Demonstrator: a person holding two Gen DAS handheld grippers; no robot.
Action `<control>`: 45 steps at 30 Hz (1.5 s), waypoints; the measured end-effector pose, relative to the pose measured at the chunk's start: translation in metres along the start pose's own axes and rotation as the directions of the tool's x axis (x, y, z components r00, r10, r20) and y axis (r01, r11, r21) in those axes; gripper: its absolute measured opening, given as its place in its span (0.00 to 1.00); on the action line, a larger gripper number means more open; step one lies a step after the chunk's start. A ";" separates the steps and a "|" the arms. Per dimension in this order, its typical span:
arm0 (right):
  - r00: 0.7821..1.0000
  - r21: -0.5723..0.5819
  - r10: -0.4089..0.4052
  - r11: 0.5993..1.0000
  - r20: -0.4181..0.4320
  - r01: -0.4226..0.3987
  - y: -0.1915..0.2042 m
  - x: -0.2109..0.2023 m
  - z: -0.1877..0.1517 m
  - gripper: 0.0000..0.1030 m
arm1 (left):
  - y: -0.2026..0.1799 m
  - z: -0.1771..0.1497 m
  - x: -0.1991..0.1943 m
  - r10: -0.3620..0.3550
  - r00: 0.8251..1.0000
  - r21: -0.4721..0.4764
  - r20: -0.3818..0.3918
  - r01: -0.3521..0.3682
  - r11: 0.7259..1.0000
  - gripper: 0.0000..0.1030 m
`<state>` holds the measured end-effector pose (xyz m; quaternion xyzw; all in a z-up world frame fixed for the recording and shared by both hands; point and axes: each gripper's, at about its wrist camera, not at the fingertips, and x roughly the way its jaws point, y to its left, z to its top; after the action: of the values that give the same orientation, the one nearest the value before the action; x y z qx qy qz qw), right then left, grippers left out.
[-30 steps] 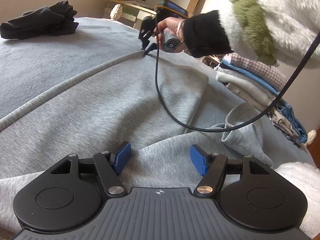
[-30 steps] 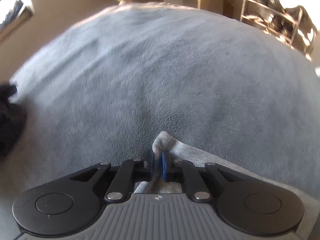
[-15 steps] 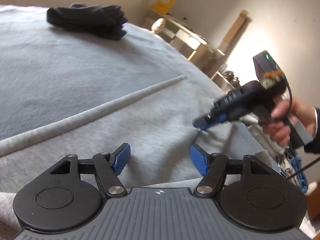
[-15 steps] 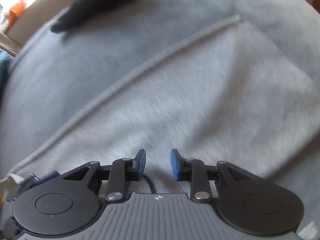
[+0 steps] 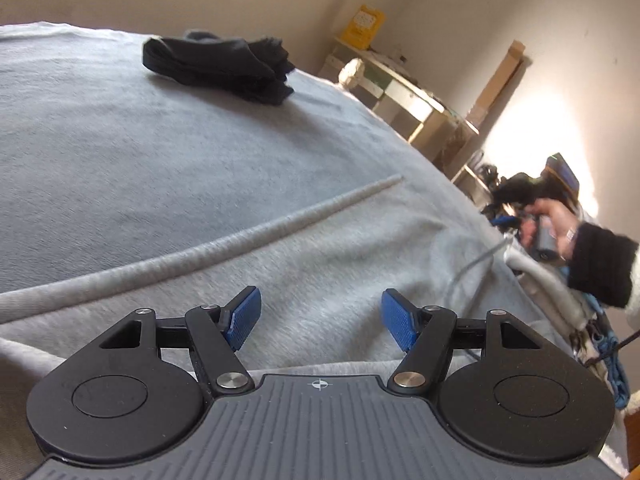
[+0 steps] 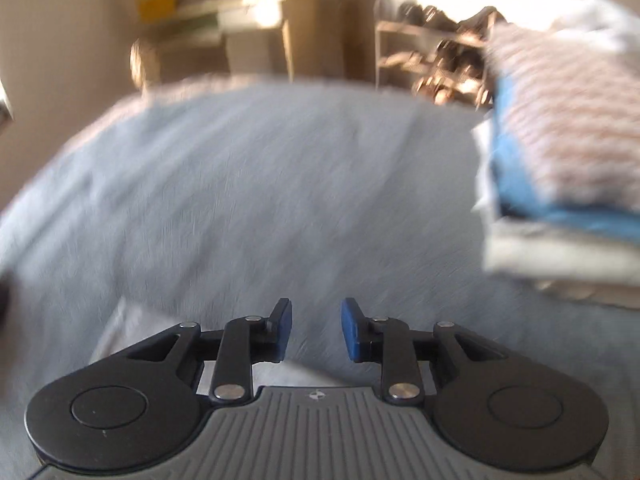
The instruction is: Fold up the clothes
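Hovering over a light grey fleece garment (image 5: 328, 264) spread flat on the bed, the left claw (image 5: 320, 318) shows its blue ribbed pads (image 5: 243, 316) standing wide apart with nothing between them; the grey cloth lies below them, and whether they touch it cannot be told. The garment's thick ribbed hem (image 5: 224, 240) runs as a long band from the left edge of the left wrist view toward the middle of the bed, ending in a free corner. Beyond it stretches the bed's pale blue-grey fleece cover (image 5: 120, 140), and near the bed's far edge sits a crumpled black garment (image 5: 218, 64). At the bed's right edge a hand (image 5: 554, 220) in a black cuff grips the right claw (image 5: 504, 222), blurred, off the grey garment. Past the bed stand a pale wooden shelf unit (image 5: 404, 96) and a yellow box (image 5: 362, 26). From the right wrist view, heavily blurred, the right claw (image 6: 316, 330) has its blue pads (image 6: 352, 328) a narrow gap apart and opening, with nothing between them. Under it lies the pale blue-grey cover (image 6: 260, 184), and a lighter patch of cloth shows at its lower left. At the bed's right edge rises a stack of folded clothes (image 6: 560, 176), a pink-and-white checked piece atop a blue one and pale ones.
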<state>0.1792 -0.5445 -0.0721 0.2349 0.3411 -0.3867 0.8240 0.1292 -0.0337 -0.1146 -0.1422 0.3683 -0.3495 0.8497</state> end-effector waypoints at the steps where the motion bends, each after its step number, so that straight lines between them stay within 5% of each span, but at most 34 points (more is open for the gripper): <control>1: 0.999 0.032 0.010 0.999 0.044 -0.012 -0.015 -0.016 0.007 0.33 | 0.000 0.000 -0.003 0.001 1.000 -0.003 0.006 -0.001 1.000 0.65; 5: 0.971 0.082 0.054 0.994 0.232 -0.075 -0.082 -0.097 0.038 0.35 | 0.000 0.000 -0.014 0.007 1.000 -0.017 0.028 -0.006 1.000 0.65; 9: 0.940 -0.061 0.137 0.990 0.313 -0.124 -0.122 -0.184 0.033 0.35 | -0.010 -0.005 -0.027 -0.009 1.000 -0.013 0.027 0.009 1.000 0.65; 13: 0.933 -0.210 0.338 0.928 0.122 -0.309 -0.122 -0.227 -0.009 0.36 | -0.019 -0.012 -0.043 -0.004 1.000 -0.022 0.016 0.004 1.000 0.65; 15: 0.901 -0.211 0.432 0.878 -0.037 -0.430 -0.114 -0.234 -0.044 0.36 | -0.022 -0.016 -0.051 0.010 1.000 -0.023 0.007 -0.010 1.000 0.65; 18: 0.802 -0.160 0.516 0.802 -0.300 -0.576 -0.089 -0.235 -0.104 0.36 | -0.027 -0.024 -0.059 0.059 0.998 -0.021 -0.019 -0.059 0.998 0.65; 21: 0.641 -0.008 0.609 0.722 -0.466 -0.692 -0.066 -0.236 -0.164 0.36 | -0.023 -0.033 -0.067 0.088 0.995 -0.055 -0.042 -0.090 0.994 0.65; 24: 0.481 0.301 0.711 0.674 -0.513 -0.675 -0.061 -0.214 -0.214 0.42 | -0.019 -0.041 -0.077 0.107 0.993 -0.076 -0.053 -0.111 0.991 0.65; 25: 0.445 0.374 0.726 0.666 -0.525 -0.645 -0.061 -0.204 -0.228 0.42 | -0.019 -0.043 -0.078 0.118 0.992 -0.071 -0.054 -0.122 0.990 0.65; 27: 0.431 0.476 0.717 0.691 -0.549 -0.544 -0.062 -0.183 -0.255 0.43 | -0.018 -0.046 -0.079 0.132 0.990 -0.060 -0.056 -0.136 0.989 0.65; 30: 0.435 0.590 0.713 0.700 -0.550 -0.402 -0.069 -0.161 -0.283 0.43 | -0.015 -0.049 -0.075 0.127 0.991 -0.058 -0.049 -0.129 0.990 0.64; 36: 0.641 0.590 0.656 0.718 -0.398 -0.369 -0.087 -0.146 -0.262 0.43 | -0.006 -0.051 -0.059 0.118 0.992 -0.041 -0.042 -0.120 0.992 0.63; 38: 0.674 0.591 0.660 0.702 -0.332 -0.397 -0.091 -0.147 -0.249 0.43 | -0.004 -0.049 -0.056 0.106 0.994 -0.036 -0.033 -0.108 0.994 0.63; 42: 0.757 0.453 0.599 0.769 -0.261 -0.452 -0.072 -0.148 -0.224 0.43 | -0.003 -0.042 -0.052 0.080 0.997 -0.023 -0.006 -0.080 0.997 0.63; 45: 0.763 0.417 0.595 0.779 -0.252 -0.469 -0.053 -0.137 -0.207 0.43 | 0.005 -0.034 -0.047 0.068 0.998 -0.048 -0.008 -0.068 0.997 0.63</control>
<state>-0.0054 -0.3759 -0.1125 0.5255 0.3382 -0.1328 0.7693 0.0838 0.0032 -0.1159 -0.1489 0.3840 -0.3120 0.8562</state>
